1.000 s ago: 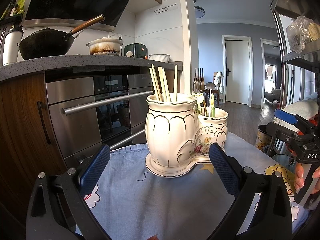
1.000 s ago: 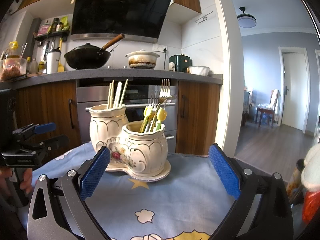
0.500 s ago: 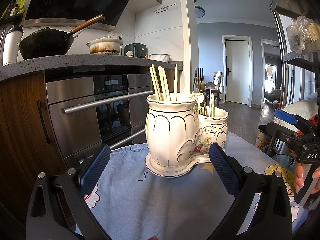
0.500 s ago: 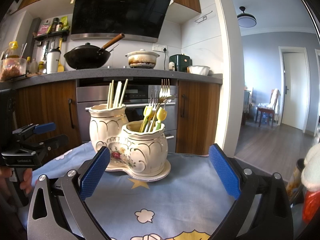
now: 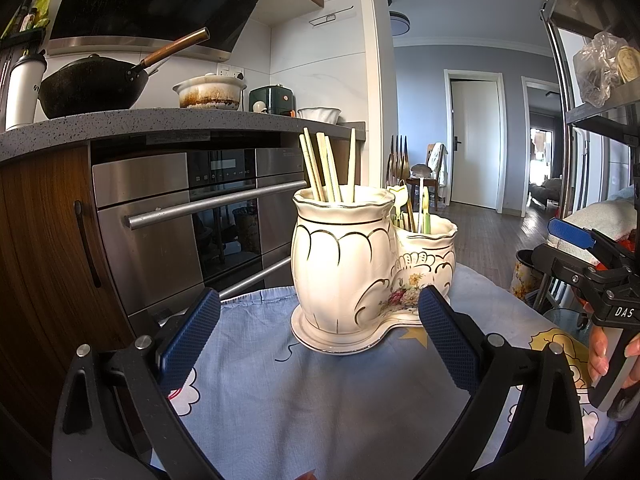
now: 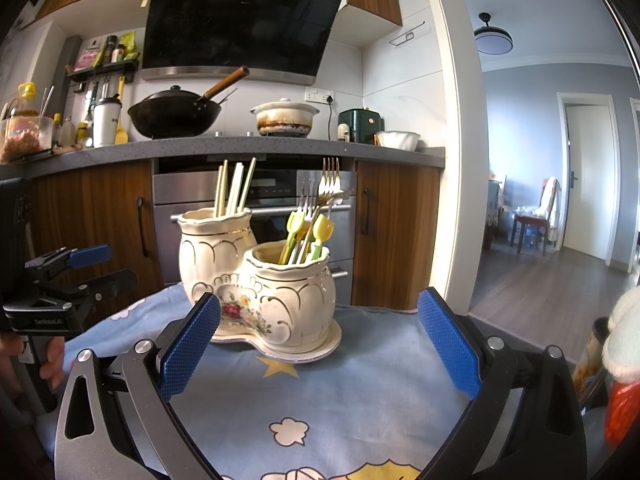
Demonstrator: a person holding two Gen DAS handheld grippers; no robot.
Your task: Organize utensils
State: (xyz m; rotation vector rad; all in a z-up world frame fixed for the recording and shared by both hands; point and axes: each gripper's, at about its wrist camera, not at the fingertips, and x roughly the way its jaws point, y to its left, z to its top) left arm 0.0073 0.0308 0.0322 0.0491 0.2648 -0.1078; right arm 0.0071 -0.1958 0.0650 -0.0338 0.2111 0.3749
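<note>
Nothing is seen moved since earlier: left gripper [image 5: 318, 336] and right gripper [image 6: 318, 338] jaws held wide, empty, before ceramic holder [image 6: 256, 284] mid-frame on desk; chopsticks [image 5: 326, 170] light, stiff, best pinched at exposed tops.

The left gripper [image 5: 318, 340] was held level with its blue-padded jaws spread wide and nothing between them. The right gripper [image 6: 318, 344] sat likewise, jaws wide and empty. A hand [image 5: 610, 354] gripped the right gripper's handle, fingers curled around it.
</note>
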